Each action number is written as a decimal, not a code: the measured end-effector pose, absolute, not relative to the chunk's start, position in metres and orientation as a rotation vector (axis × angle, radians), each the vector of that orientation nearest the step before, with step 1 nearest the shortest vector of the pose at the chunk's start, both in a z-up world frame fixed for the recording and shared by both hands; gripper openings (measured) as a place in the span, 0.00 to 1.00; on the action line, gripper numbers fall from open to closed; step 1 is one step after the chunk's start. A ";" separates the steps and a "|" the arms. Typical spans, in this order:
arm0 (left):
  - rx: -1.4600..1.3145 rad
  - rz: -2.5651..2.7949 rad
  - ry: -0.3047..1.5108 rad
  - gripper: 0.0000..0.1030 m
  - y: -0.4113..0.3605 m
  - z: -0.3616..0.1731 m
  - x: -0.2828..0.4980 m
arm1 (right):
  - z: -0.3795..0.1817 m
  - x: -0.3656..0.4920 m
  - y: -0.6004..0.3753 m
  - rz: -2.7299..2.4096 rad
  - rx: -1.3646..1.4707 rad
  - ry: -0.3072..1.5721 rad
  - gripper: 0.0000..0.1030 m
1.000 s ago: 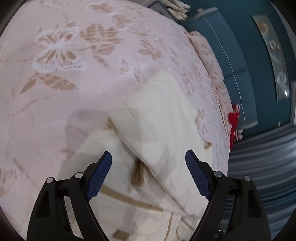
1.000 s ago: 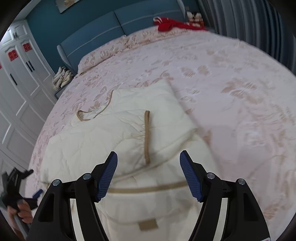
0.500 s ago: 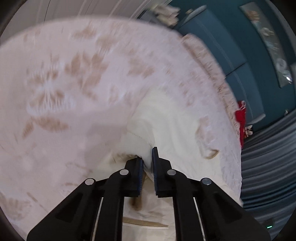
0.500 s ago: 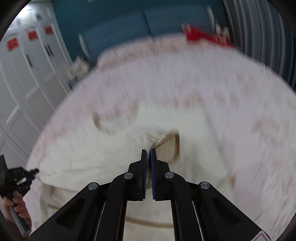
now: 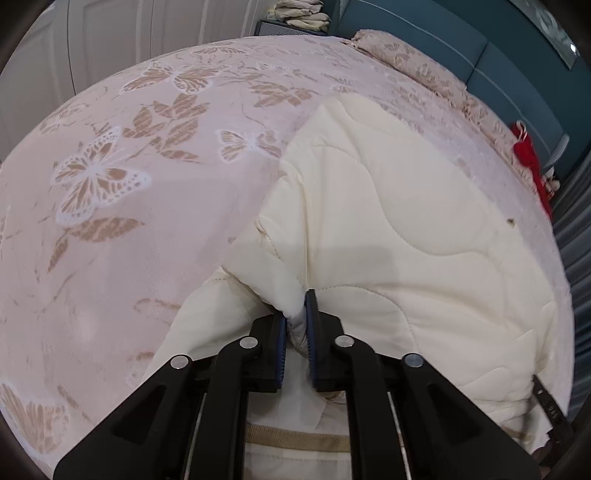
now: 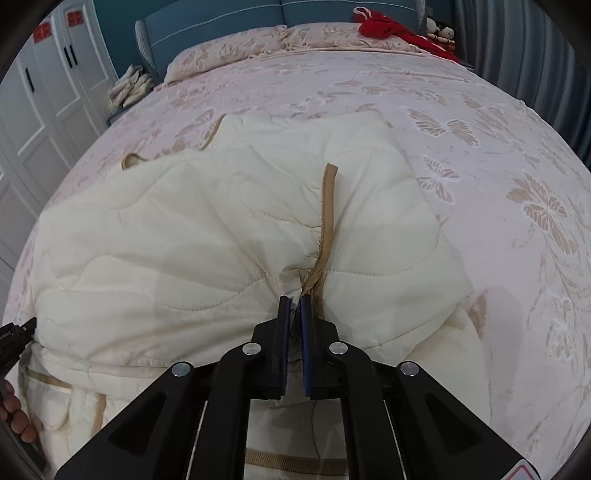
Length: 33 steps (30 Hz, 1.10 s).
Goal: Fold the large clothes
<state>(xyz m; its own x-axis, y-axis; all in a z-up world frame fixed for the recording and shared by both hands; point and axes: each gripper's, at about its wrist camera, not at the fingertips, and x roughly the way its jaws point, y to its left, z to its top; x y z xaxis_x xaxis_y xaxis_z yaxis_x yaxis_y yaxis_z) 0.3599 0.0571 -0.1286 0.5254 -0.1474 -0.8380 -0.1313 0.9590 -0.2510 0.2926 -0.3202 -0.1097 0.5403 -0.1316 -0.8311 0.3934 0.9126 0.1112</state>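
Both grippers have just pinched shut on the cream quilted jacket (image 6: 229,236): left gripper (image 5: 296,314) on a folded edge, right gripper (image 6: 294,308) beside the tan trim (image 6: 327,206). The jacket stretches away from both toward the bed's (image 6: 480,122) headboard edge.

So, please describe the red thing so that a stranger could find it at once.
Look at the blue headboard of the bed. The red cloth lies crumpled on the pillows at their right end. It is the only red thing on the bed.
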 end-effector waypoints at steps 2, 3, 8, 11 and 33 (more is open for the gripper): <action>-0.262 -0.014 1.026 0.14 0.055 -0.127 0.360 | -0.107 0.292 -0.322 -0.323 0.318 0.959 0.09; -0.238 -0.015 1.032 0.16 0.055 -0.123 0.359 | -0.102 0.291 -0.324 -0.331 0.330 0.959 0.11; -0.227 -0.012 0.928 0.44 0.083 -0.064 0.327 | -0.048 0.250 -0.322 -0.367 0.409 0.829 0.23; -0.239 0.007 0.877 0.50 0.088 -0.043 0.330 | -0.035 0.256 -0.304 -0.298 0.424 0.823 0.24; -0.057 -0.037 0.962 0.54 0.024 -0.129 0.339 | -0.124 0.275 -0.224 -0.206 0.239 0.985 0.21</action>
<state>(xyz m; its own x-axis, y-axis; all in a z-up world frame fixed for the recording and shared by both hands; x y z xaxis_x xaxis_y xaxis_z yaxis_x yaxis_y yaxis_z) 0.3390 0.0244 -0.1293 0.5713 -0.0573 -0.8188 0.0062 0.9978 -0.0655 0.2755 -0.2244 -0.1237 0.5372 -0.0632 -0.8411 0.2784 0.9546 0.1061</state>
